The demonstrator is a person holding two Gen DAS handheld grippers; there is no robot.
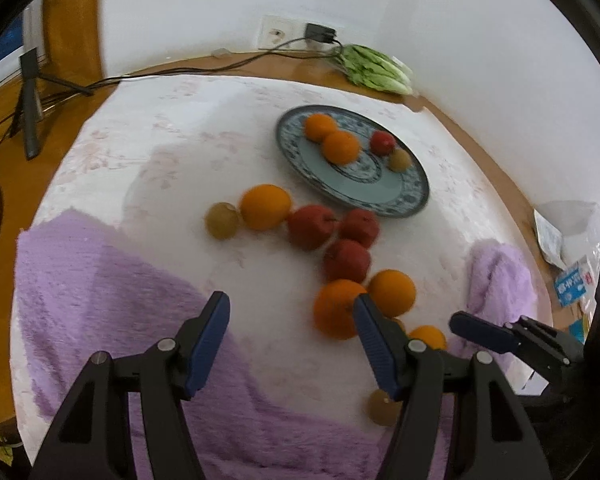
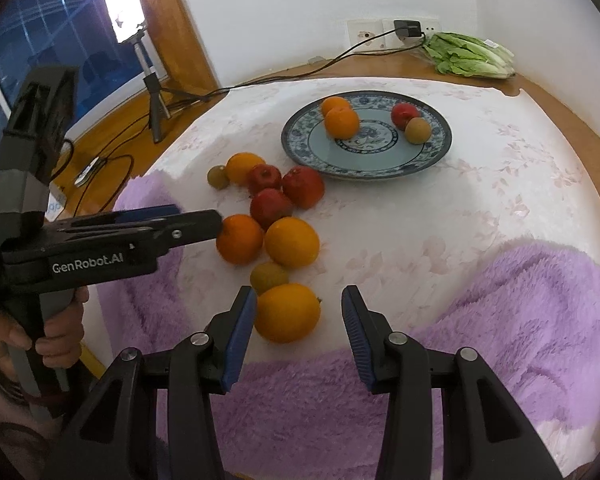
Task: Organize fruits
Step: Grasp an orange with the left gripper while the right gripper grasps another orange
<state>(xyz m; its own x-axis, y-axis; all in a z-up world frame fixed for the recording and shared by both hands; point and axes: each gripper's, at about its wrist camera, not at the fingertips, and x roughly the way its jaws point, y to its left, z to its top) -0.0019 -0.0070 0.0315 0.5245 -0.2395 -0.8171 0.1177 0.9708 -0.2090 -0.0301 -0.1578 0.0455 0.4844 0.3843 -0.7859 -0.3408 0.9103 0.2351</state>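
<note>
A blue patterned plate [image 2: 428,160] [image 1: 412,196] holds two oranges, a red apple and a brownish fruit. Loose oranges, red apples [image 2: 270,206] and brownish fruits lie on the white cloth in front of it. My right gripper [image 2: 299,306] is open and empty, with an orange [image 2: 287,313] just inside its left finger. My left gripper [image 1: 292,312] is open and empty above the cloth; an orange [image 1: 336,308] lies by its right finger. In the right wrist view the left gripper [image 2: 204,218] reaches in from the left, its tip near an orange [image 2: 239,239].
Purple fluffy towels [image 2: 520,320] [image 1: 100,300] lie on the near part of the round table. A bag of lettuce [image 2: 470,56] lies by the wall under a socket with a cable. A tripod with a lit phone [image 2: 126,12] stands at the left. Packets [image 1: 572,280] lie at the right edge.
</note>
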